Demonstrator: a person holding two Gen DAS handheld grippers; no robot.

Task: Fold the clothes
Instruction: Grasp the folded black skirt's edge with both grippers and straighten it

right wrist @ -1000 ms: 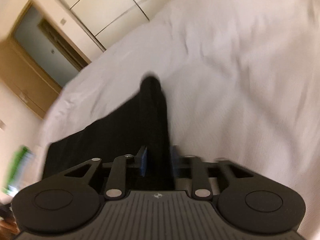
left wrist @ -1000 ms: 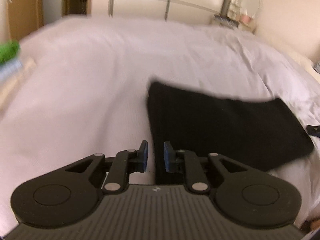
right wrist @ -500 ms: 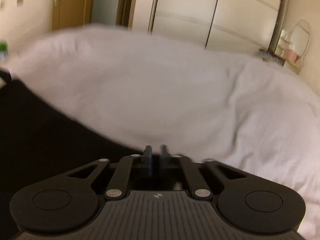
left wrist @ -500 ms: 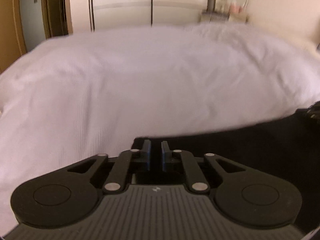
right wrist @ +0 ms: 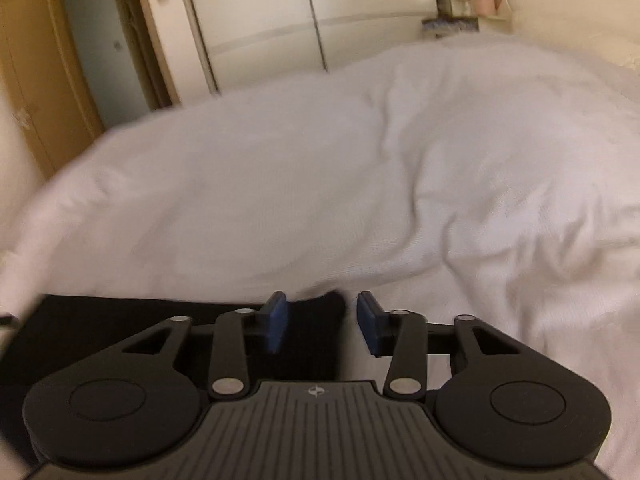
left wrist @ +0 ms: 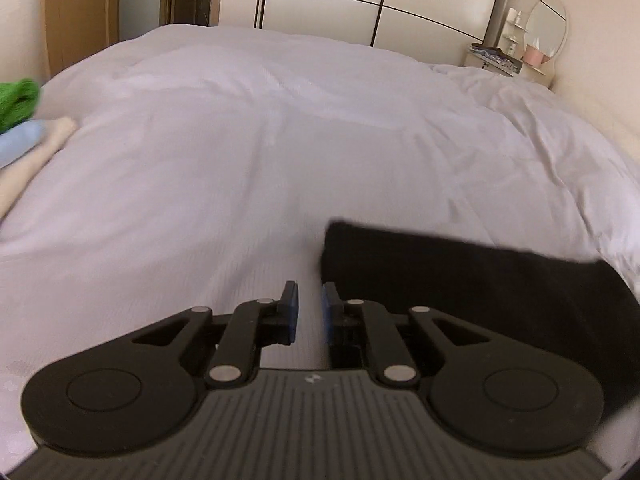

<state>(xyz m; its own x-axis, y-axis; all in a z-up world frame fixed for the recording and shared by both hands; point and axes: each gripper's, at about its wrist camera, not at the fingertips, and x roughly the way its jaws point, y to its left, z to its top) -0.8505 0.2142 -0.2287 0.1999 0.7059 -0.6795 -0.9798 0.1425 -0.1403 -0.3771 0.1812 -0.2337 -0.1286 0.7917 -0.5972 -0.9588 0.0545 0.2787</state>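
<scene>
A black garment (left wrist: 480, 292) lies folded flat on the white bed (left wrist: 280, 140). My left gripper (left wrist: 310, 304) hovers just off its left edge. Its jaws are opening a narrow slit, and only white sheet shows between the blue pads. In the right wrist view the garment (right wrist: 120, 320) runs along the lower left. My right gripper (right wrist: 322, 316) is opening over the cloth's right corner. That corner lies between the pads, close to the left one, with a white gap before the right one. Neither gripper presses on the cloth.
Green (left wrist: 16, 96), light blue (left wrist: 20, 140) and cream (left wrist: 40, 152) clothes lie at the bed's left edge. A white wardrobe (left wrist: 360, 0) stands beyond the bed, with a nightstand and mirror (left wrist: 516, 56) at the far right. The duvet is rumpled on the right (right wrist: 500, 200).
Half a second ago both grippers were shut at the black cloth's edge. Now both have parted their jaws; the left one has slid left off the cloth, which lies on the bed.
</scene>
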